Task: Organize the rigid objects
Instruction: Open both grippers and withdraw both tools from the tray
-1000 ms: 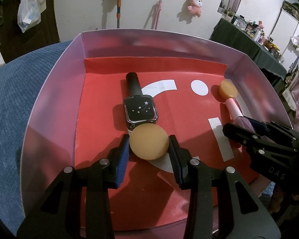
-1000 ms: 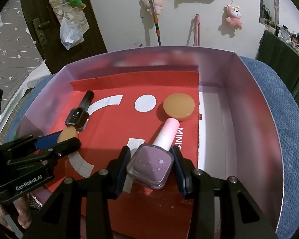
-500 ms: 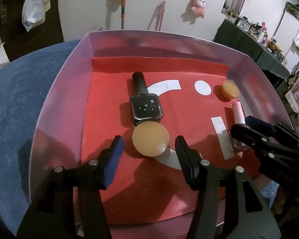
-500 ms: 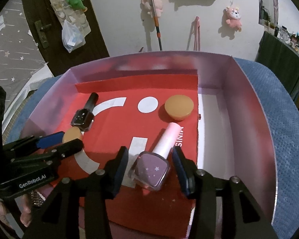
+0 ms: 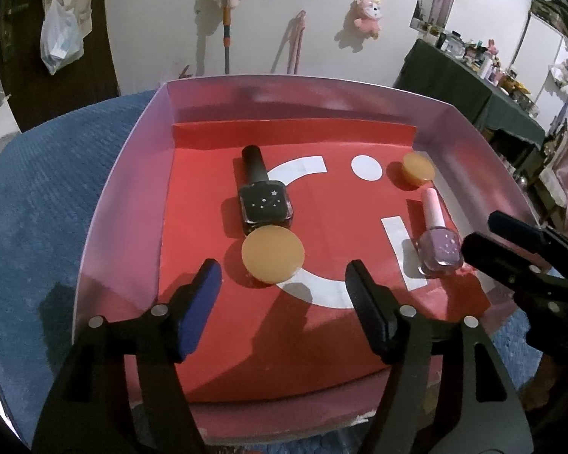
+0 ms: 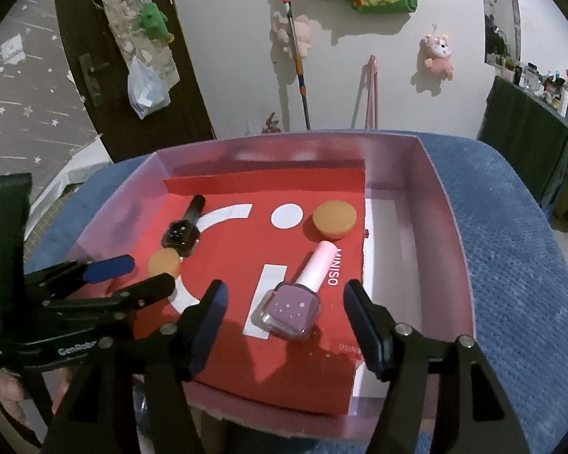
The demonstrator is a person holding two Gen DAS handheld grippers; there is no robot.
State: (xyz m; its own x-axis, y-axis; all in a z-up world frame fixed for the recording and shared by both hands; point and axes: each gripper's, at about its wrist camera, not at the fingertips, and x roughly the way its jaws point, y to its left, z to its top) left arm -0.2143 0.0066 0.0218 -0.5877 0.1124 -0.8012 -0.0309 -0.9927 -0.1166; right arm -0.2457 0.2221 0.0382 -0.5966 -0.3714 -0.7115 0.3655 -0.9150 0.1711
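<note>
With both tongs opening, my left tongs (image 5: 282,283) clear the puck (image 5: 272,255) beside the black bottle (image 5: 265,204); right tongs (image 6: 284,304) clear the purple bottle (image 6: 291,308), gripping nothing.

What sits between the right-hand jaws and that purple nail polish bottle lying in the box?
Nothing visible. The purple nail polish bottle lies on the red liner, just ahead of the right gripper, whose jaws are opening and touch nothing.
</note>
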